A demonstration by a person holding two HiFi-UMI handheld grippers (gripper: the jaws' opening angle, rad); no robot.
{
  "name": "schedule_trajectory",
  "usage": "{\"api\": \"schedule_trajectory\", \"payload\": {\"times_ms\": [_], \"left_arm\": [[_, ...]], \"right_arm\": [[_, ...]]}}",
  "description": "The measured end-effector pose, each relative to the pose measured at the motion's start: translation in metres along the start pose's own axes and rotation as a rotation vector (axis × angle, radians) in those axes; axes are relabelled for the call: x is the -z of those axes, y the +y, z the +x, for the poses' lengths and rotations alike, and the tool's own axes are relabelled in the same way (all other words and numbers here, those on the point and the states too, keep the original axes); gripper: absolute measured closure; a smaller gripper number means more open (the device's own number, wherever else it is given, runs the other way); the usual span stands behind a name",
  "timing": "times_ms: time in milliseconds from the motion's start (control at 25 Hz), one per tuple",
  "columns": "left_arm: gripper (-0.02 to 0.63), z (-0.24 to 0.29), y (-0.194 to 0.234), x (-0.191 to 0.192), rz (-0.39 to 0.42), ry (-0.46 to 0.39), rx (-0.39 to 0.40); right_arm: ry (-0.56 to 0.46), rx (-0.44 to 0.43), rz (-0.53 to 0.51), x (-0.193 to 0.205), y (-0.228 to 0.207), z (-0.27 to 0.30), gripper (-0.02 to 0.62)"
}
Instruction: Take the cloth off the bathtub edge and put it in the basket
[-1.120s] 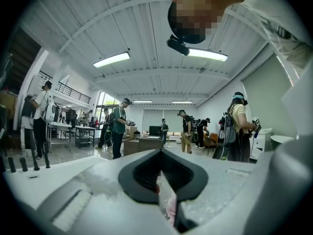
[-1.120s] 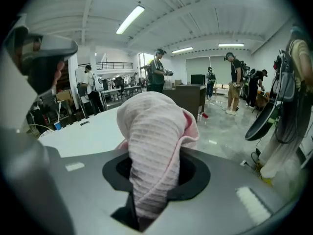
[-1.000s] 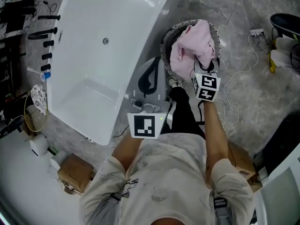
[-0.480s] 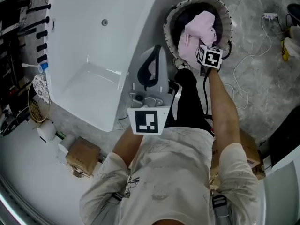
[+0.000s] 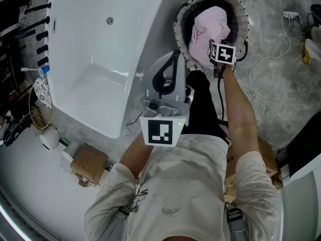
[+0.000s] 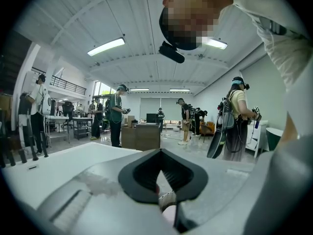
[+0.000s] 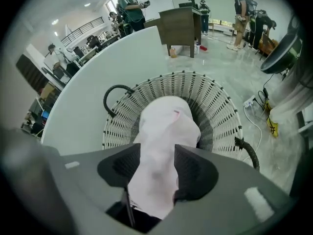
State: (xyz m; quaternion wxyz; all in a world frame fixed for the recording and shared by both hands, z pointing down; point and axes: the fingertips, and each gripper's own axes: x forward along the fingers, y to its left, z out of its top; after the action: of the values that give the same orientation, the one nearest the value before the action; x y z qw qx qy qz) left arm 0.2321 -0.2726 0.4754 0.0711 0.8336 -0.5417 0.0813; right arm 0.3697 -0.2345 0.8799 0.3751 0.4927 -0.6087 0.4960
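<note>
My right gripper (image 7: 157,163) has come down steeply over the basket (image 7: 215,109), and its jaws have just been opening: the pink cloth (image 7: 166,126) lies slack between them, no longer pinched, its bulk already resting inside the basket beside the bathtub (image 5: 90,49). I judge the drop nearly done; a wider opening and a lift should free it. My left gripper (image 6: 160,155) hangs clenched on nothing

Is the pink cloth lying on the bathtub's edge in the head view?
No, the pink cloth is over the woven basket, apart from the bathtub.
</note>
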Motion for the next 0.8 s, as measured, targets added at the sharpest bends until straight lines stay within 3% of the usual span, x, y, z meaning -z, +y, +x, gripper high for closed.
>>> {"api": "schedule_trajectory", "payload": {"times_ms": [440, 800], "left_arm": [[0.604, -0.009, 0.003, -0.017, -0.023, -0.033, -0.026], [0.604, -0.041, 0.028, -0.046, -0.016, -0.08, -0.106]], "right_arm": [[0.003, -0.024, 0.024, 0.019, 0.001, -0.024, 0.377], [-0.074, -0.076, -0.068, -0.005, 0.039, -0.064, 0.377]]}}
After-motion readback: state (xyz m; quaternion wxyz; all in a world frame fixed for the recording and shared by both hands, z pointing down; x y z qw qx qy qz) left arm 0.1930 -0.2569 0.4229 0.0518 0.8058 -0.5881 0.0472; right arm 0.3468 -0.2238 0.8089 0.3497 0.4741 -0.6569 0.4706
